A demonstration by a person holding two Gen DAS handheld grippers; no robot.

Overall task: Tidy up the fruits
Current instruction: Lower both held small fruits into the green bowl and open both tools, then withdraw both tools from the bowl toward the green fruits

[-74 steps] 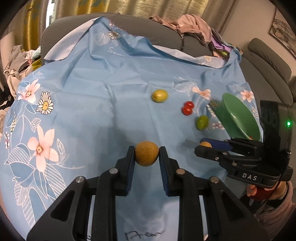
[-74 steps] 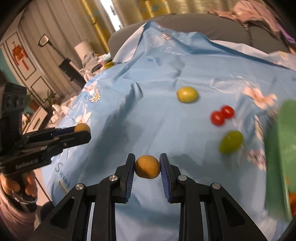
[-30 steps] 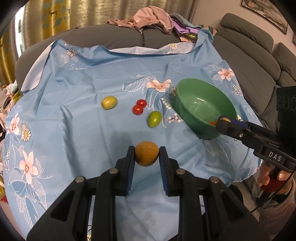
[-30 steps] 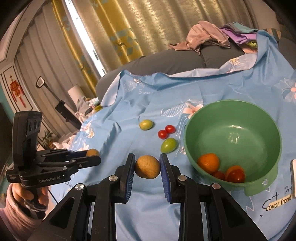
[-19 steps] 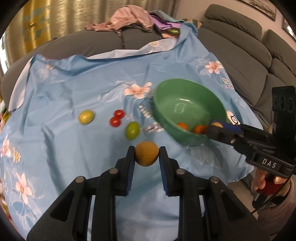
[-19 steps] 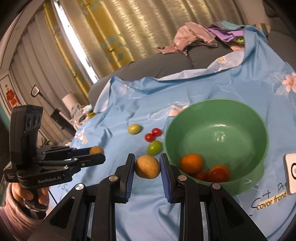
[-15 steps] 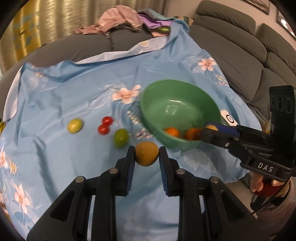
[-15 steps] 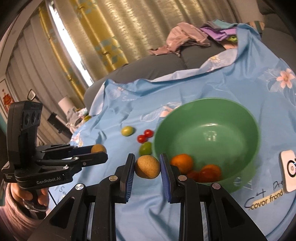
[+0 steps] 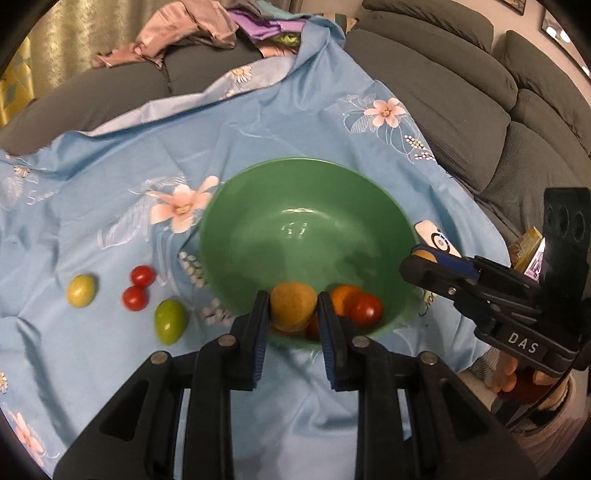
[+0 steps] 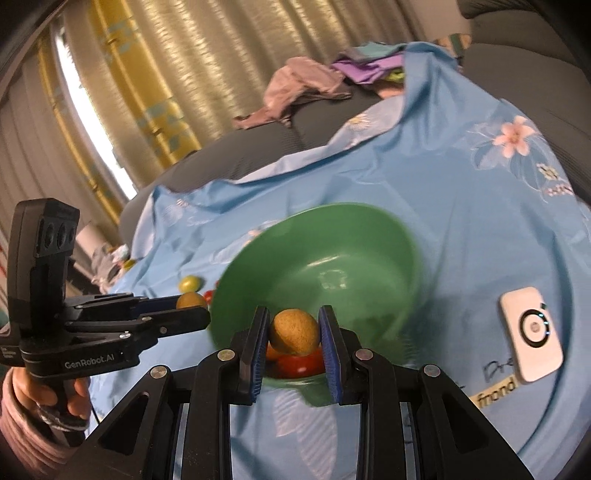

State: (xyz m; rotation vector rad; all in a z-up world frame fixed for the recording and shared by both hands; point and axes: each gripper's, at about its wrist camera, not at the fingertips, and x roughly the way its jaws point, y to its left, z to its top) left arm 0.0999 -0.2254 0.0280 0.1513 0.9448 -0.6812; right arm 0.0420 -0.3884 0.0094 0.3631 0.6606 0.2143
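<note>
My left gripper (image 9: 293, 312) is shut on a brown round fruit (image 9: 293, 305) and holds it over the near rim of the green bowl (image 9: 258, 221). My right gripper (image 10: 294, 330) is shut on a second brown round fruit (image 10: 294, 331), also above the bowl's (image 10: 369, 243) near rim. An orange (image 9: 341, 295) and a tomato (image 9: 366, 309) lie in the bowl. A yellow-green fruit (image 9: 81, 290), two cherry tomatoes (image 9: 138, 288) and a green fruit (image 9: 170, 320) lie on the blue floral cloth (image 9: 110, 177) left of the bowl.
A white device (image 10: 530, 334) lies on the cloth right of the bowl. A grey sofa (image 9: 461, 99) with piled clothes (image 9: 177, 33) runs behind. The cloth's front edge hangs just below both grippers. Curtains (image 10: 166, 74) stand at the back left.
Both grippers have carried their brown fruits rightward from the open cloth to just over the green bowl's near rim. Both stay shut on the fruits.
</note>
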